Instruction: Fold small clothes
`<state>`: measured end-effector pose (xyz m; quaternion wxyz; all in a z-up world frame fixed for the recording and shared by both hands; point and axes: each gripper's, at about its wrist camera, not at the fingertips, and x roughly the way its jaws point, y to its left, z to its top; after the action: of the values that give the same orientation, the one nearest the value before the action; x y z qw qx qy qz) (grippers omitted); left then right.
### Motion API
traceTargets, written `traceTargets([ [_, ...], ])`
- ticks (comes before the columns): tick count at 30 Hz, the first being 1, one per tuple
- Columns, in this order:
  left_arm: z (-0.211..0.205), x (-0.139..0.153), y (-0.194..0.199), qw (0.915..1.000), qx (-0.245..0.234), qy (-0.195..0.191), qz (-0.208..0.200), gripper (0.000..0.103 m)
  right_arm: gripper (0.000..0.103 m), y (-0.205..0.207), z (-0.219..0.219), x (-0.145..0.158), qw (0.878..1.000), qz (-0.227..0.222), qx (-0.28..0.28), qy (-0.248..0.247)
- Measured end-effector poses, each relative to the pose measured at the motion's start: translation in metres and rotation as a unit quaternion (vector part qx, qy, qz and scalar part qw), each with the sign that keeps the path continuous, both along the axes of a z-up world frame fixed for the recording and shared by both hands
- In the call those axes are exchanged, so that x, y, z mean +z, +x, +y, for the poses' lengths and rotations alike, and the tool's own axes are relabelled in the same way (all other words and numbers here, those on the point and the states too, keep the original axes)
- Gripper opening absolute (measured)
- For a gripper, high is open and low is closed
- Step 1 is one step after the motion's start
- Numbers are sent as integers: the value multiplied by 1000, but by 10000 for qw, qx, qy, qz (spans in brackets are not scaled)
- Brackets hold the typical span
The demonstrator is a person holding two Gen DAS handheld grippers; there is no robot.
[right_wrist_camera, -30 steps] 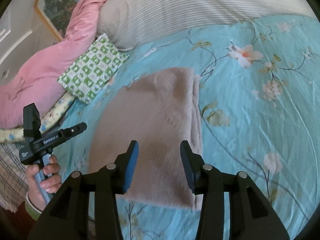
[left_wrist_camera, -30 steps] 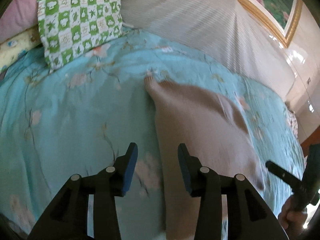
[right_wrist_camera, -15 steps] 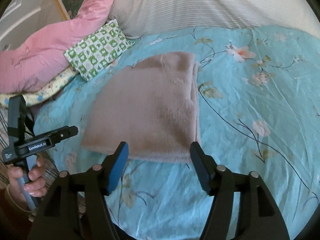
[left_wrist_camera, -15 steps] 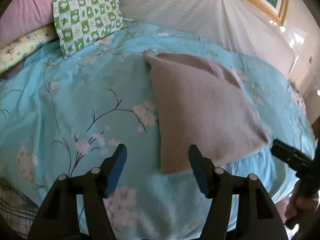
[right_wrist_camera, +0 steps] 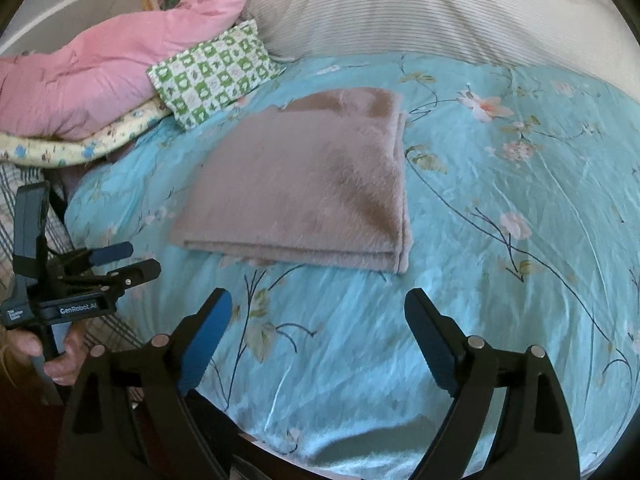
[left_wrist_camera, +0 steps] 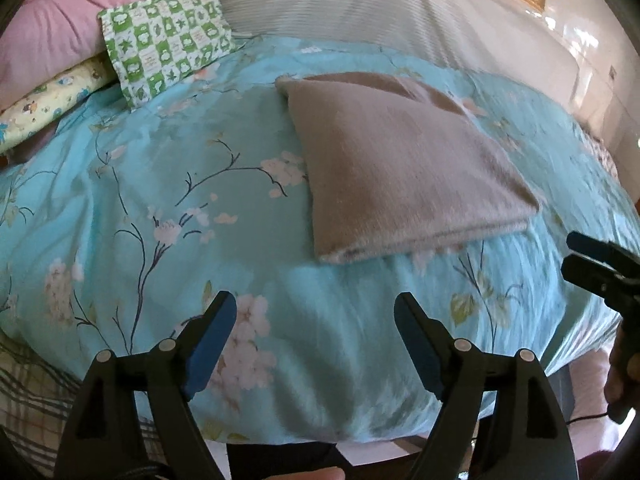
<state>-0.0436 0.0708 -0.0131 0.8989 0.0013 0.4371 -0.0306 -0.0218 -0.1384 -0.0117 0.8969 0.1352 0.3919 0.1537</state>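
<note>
A folded taupe fuzzy garment (left_wrist_camera: 400, 160) (right_wrist_camera: 308, 184) lies flat on the light blue floral bedspread (left_wrist_camera: 160, 208) (right_wrist_camera: 500, 240). My left gripper (left_wrist_camera: 316, 312) hovers over the bedspread short of the garment's near folded edge, jaws opening, nothing between them. My right gripper (right_wrist_camera: 318, 308) also hangs over bare bedspread short of the garment, jaws opening and empty. The left gripper (right_wrist_camera: 120, 260) shows at the left of the right wrist view, held by a hand. At the right edge of the left wrist view, part of the right gripper (left_wrist_camera: 600, 264) is visible.
A green-and-white checked pillow (left_wrist_camera: 168, 40) (right_wrist_camera: 216, 68) lies at the head of the bed beside a pink quilt (right_wrist_camera: 88, 72) and a yellow printed cloth (left_wrist_camera: 48, 108). A striped beige pillow (right_wrist_camera: 420, 4) spans the back. A plaid cloth (left_wrist_camera: 32, 392) lies at the bed's near left edge.
Both grippers drew back from over the garment toward the bed's near edge, and their jaws spread wider. The garment now lies wholly beyond both sets of fingertips.
</note>
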Motion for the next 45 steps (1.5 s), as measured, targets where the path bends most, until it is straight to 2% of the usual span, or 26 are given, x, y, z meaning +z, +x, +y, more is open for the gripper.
traceTargets([
  [7,-3,2,2,10000,-88,35,-14,83,91,5,11,-5,9998,86,155,-77],
  [13,-9,14,14,9999,-144,-4,-84,87,92,18,14,4,9997,-15,201,-101],
  [23,-11,17,32,9992,-40,393,-56,89,97,42,11,7,9999,97,114,-26],
  [32,-9,28,57,9992,17,403,-67,90,97,62,19,18,9997,7,248,-52],
  [45,-4,29,75,9995,96,312,-45,91,97,88,22,15,9993,114,345,-93],
])
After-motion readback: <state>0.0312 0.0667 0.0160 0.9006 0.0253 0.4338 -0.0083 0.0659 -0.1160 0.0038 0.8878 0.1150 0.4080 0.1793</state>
